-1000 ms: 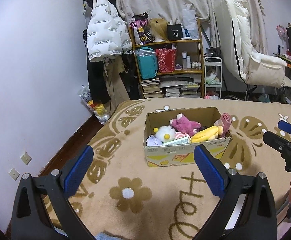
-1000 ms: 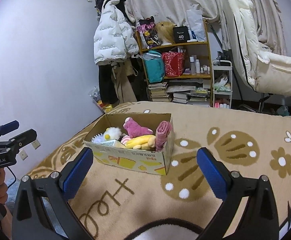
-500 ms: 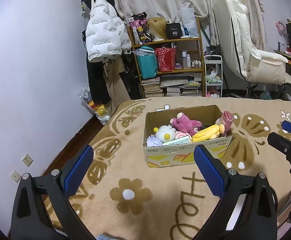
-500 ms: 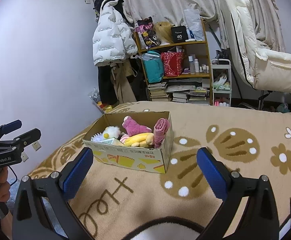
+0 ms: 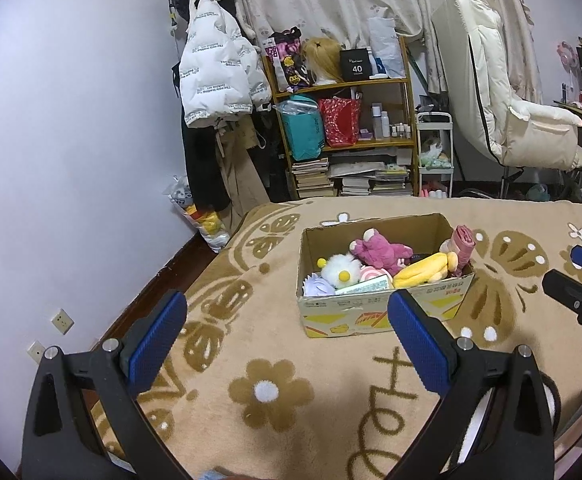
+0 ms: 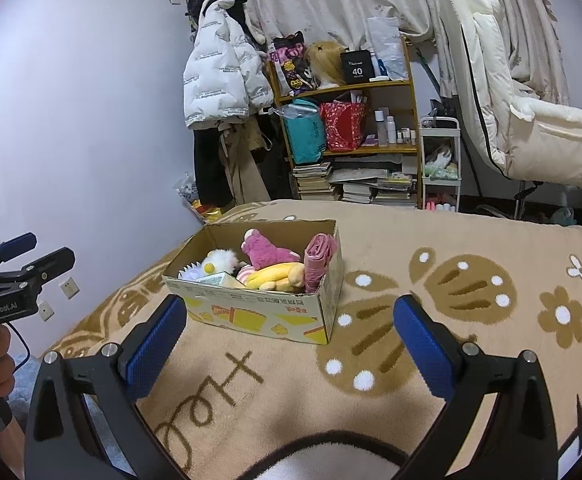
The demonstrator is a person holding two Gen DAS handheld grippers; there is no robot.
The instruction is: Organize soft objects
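While both tools hang over the tan flowered blanket (image 5: 219,344), the readable writing is sparse: "GenRobot.AI" on the body of the left tool (image 6: 31,258) as the right wrist view shows it, "40" on a black box (image 5: 357,65) on the shelf (image 5: 371,84), and brown looped letters woven into the blanket. Print on the cardboard box (image 5: 343,312) front is too small to read.

That box sits at 12 o'clock from the left tool (image 5: 287,322), long axis running left to right, holding soft toys — a pink plush (image 5: 379,250), a yellow plush (image 5: 423,274) lying lengthwise, a white fluffy one (image 5: 341,270), and a pink rolled cloth (image 5: 463,246) standing at the right end.

Left tool: blue pads spread wide, gripping nothing. The right tool (image 6: 291,328) likewise — wide apart, empty, box at 12 o'clock.
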